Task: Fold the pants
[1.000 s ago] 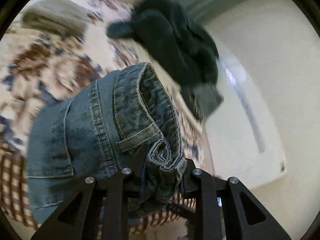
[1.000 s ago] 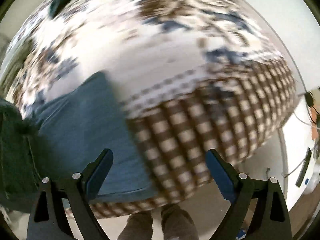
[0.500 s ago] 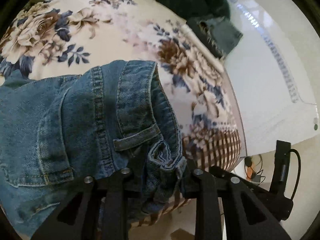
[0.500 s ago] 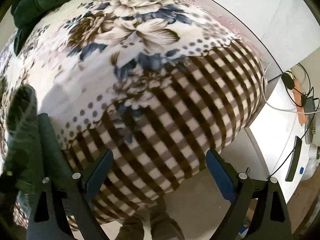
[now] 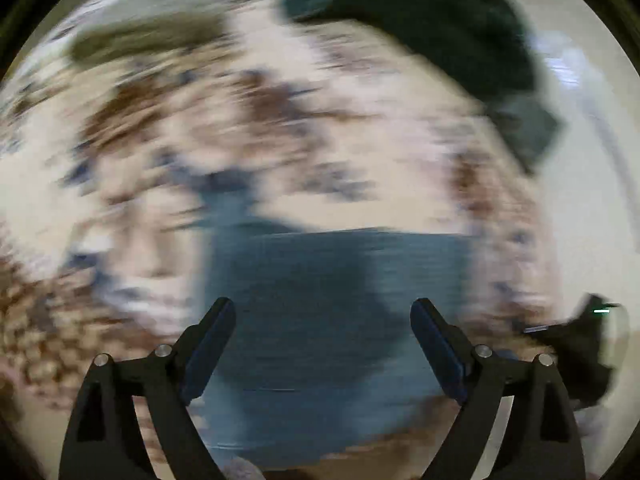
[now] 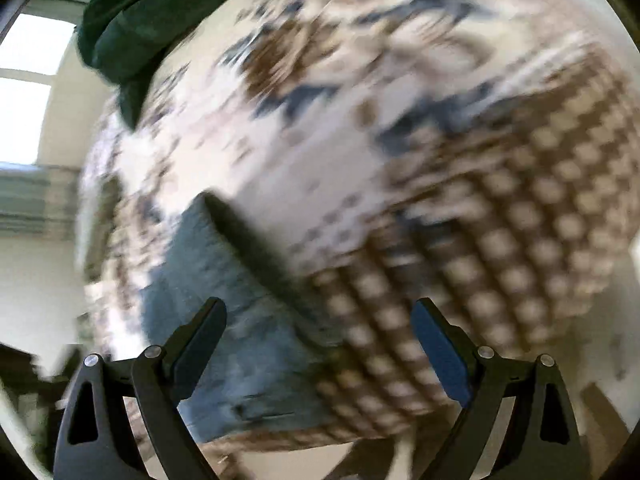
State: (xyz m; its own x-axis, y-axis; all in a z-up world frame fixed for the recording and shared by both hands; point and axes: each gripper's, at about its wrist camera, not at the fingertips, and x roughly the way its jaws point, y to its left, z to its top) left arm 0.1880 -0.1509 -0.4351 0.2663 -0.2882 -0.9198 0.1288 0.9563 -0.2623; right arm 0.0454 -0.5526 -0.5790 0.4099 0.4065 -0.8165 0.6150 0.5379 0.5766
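The blue denim pants (image 5: 336, 312) lie folded flat on the flowered blanket near the bed's front edge, blurred by motion. My left gripper (image 5: 322, 336) is open and empty, above and apart from the pants. In the right wrist view the pants (image 6: 240, 328) lie at the lower left. My right gripper (image 6: 318, 336) is open and empty, over the pants' right edge and the checked border of the blanket.
The flowered blanket (image 5: 280, 128) with a brown checked border (image 6: 500, 264) covers the bed. A dark green garment (image 5: 440, 28) lies at the far side, also seen in the right wrist view (image 6: 136, 16). An olive garment (image 5: 148, 36) lies far left. Floor lies beyond the bed edges.
My left gripper has let go of the pants' waistband, opened and pulled back; the pants now lie flat on the blanket. My right gripper has swung left, staying open.
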